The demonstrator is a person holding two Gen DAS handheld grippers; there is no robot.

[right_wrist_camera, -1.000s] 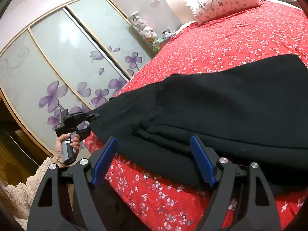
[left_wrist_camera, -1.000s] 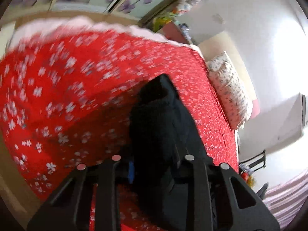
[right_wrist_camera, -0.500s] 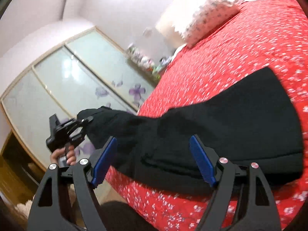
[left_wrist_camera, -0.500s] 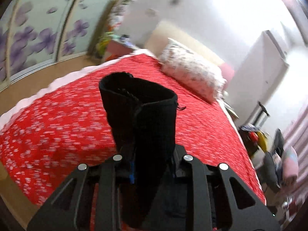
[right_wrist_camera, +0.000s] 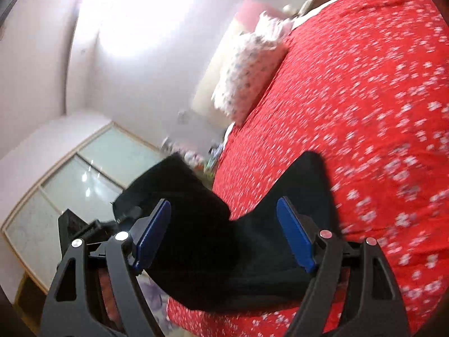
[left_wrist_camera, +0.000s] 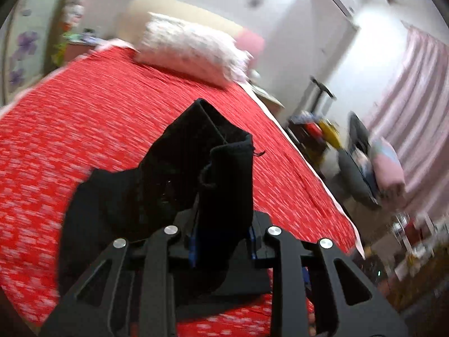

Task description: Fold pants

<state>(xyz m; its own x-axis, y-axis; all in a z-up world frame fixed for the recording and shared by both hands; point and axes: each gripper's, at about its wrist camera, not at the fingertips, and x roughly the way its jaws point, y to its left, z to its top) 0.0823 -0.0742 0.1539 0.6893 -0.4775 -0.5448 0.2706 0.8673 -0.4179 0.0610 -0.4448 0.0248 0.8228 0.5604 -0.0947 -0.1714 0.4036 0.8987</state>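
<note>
Currently, the left gripper (left_wrist_camera: 223,243) clamps one pants (left_wrist_camera: 174,179) end above the bed (left_wrist_camera: 84,118); the right gripper (right_wrist_camera: 224,236) gapes empty; judged next: lay that end over.

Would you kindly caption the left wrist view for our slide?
Left gripper clamps black pants above the red floral bedspread.

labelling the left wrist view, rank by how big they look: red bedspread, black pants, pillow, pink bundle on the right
1. red bedspread
2. black pants, enlarged by nearness to the camera
3. pillow
4. pink bundle
</note>
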